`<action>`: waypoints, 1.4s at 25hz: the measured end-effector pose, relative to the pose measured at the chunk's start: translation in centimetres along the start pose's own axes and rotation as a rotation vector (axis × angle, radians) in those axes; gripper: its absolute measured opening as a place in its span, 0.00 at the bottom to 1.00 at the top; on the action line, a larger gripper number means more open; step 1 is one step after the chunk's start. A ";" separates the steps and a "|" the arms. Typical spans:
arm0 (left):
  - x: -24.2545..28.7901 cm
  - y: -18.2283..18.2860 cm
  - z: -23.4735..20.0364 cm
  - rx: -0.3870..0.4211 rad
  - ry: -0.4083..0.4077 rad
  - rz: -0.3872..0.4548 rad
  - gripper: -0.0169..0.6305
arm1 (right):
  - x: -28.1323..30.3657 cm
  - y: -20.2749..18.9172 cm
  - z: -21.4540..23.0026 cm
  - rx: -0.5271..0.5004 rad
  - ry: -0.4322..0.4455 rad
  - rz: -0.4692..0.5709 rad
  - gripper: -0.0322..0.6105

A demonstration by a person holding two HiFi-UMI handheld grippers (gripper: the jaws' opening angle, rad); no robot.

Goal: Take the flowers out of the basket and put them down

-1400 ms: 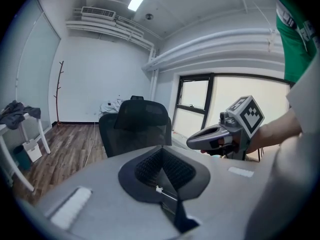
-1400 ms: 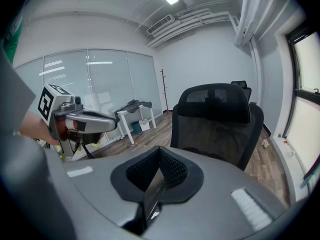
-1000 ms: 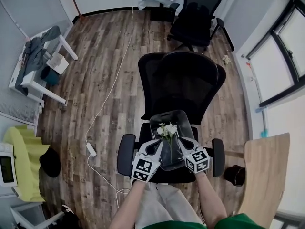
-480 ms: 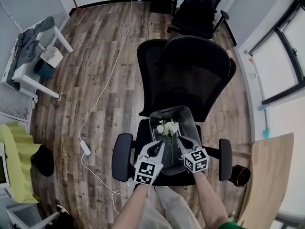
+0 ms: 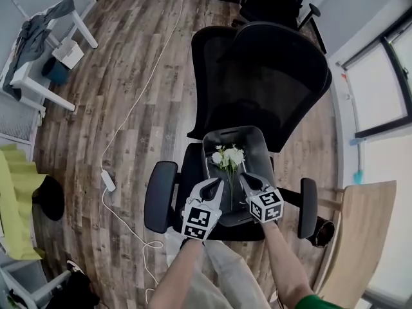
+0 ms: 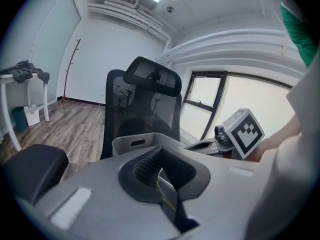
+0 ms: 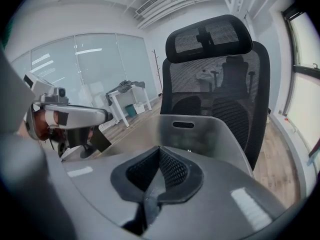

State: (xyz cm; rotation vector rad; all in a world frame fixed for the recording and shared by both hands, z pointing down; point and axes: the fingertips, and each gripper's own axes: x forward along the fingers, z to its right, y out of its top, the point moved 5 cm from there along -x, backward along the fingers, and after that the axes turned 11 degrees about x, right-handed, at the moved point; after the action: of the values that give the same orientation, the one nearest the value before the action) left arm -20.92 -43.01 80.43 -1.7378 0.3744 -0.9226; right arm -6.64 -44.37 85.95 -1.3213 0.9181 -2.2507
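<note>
The chair (image 5: 270, 76) filled mid-frame, the basket (image 5: 256, 148) over its seat, the flowers (image 5: 229, 156) inside it. My left gripper's (image 5: 217, 185) jaws pinched their stems; my right gripper's (image 5: 245, 179) jaws were pressed together. Pulling unevenly could have snapped stems or tipped the basket.
</note>
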 end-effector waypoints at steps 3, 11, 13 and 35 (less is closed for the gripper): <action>0.3 -0.6 -0.1 -0.010 0.008 0.002 0.05 | 0.4 -0.5 0.3 -0.002 0.002 -0.010 0.06; 1.2 -1.3 -0.7 -0.038 0.012 -0.029 0.05 | 1.2 -1.3 0.2 -0.001 0.007 -0.040 0.06; 2.0 -1.4 -1.1 -0.037 0.007 -0.046 0.05 | 1.6 -1.3 0.5 0.006 0.006 -0.044 0.06; 6.5 -1.9 -3.9 -0.046 -0.001 -0.163 0.05 | 9.6 -6.2 8.4 0.233 -0.119 -0.208 0.34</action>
State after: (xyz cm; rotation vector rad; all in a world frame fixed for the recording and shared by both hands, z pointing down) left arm -19.92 -49.18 85.18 -1.8310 0.2571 -1.0366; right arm -3.97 -48.63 99.22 -1.4797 0.4803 -2.3164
